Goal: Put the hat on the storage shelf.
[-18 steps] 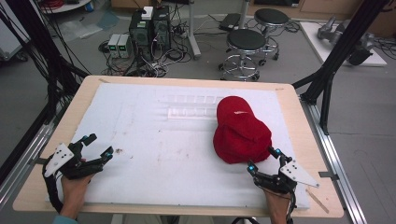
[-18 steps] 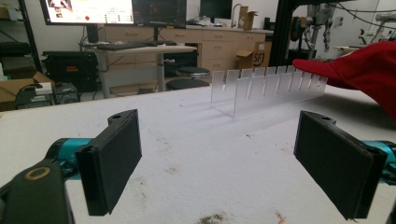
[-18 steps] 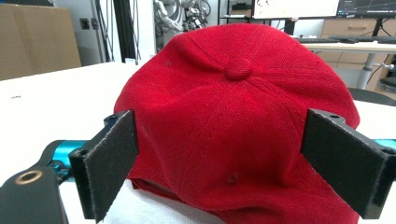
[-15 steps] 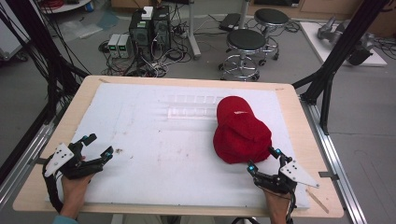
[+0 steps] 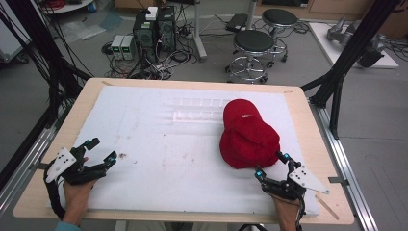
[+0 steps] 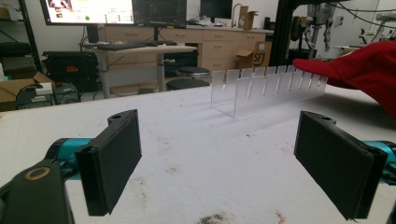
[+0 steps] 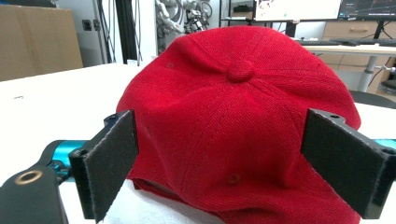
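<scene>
Overhead, white pad (image 5: 159, 144) covers wooden table (image 5: 48, 187); stools (image 5: 255, 45) behind

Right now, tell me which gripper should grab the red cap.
Right. The right gripper sits open just behind the red cap, facing it; the left gripper is far across the table.

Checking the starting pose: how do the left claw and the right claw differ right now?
The left claw sits over bare white mat, far from the red cap; the right claw sits right at the cap's back edge. The left faces the clear slotted rack; the right faces the cap. Both are open and empty.
</scene>
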A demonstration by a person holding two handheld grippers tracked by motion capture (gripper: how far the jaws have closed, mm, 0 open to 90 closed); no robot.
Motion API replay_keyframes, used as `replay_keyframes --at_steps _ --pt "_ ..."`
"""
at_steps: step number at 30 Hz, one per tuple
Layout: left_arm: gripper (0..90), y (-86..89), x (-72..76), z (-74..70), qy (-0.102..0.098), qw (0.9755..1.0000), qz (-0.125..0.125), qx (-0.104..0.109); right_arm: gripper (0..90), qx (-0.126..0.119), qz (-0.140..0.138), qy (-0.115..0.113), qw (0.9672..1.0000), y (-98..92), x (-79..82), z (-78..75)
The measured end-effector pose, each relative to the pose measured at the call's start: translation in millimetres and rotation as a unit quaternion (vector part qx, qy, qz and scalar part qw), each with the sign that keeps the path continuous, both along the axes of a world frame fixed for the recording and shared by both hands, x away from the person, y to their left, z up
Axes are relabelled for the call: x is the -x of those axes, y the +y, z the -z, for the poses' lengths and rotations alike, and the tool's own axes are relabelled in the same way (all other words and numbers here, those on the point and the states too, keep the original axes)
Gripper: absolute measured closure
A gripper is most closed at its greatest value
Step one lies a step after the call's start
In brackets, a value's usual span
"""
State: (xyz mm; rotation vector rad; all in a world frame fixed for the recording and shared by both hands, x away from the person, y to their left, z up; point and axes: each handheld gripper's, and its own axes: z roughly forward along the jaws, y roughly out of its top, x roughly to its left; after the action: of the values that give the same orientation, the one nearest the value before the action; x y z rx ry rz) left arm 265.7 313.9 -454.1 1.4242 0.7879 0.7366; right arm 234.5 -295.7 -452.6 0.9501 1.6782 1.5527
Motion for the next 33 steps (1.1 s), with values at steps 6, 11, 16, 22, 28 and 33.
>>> replay_keyframes --at_steps 6,11,16,22,28,33 --pt "15.2 -0.3 0.1 0.0 -0.002 1.0 0.001 -0.001 10.3 0.003 0.001 -0.006 1.0 0.2 -0.3 -1.2" --pt "15.1 -0.7 0.5 -0.1 -0.004 1.0 0.003 -0.004 10.3 0.006 0.004 -0.01 0.9999 3.8 0.4 -12.2" --pt "15.1 -0.5 0.4 0.0 -0.003 1.0 0.001 -0.003 10.3 0.016 0.008 0.003 0.9998 9.1 -2.7 -25.3" --pt "15.1 -0.5 0.3 0.0 -0.002 1.0 0.0 -0.002 10.3 0.032 0.033 0.053 0.9975 15.5 -12.7 -39.3" --pt "15.2 -0.6 0.2 0.0 -0.002 1.0 0.0 -0.002 10.3 0.039 0.06 0.088 0.9935 25.4 -19.8 -40.1" --pt "15.2 -0.6 0.0 0.0 -0.001 1.0 -0.002 0.0 10.3 0.047 0.061 0.116 0.9903 29.6 -28.5 -41.4"
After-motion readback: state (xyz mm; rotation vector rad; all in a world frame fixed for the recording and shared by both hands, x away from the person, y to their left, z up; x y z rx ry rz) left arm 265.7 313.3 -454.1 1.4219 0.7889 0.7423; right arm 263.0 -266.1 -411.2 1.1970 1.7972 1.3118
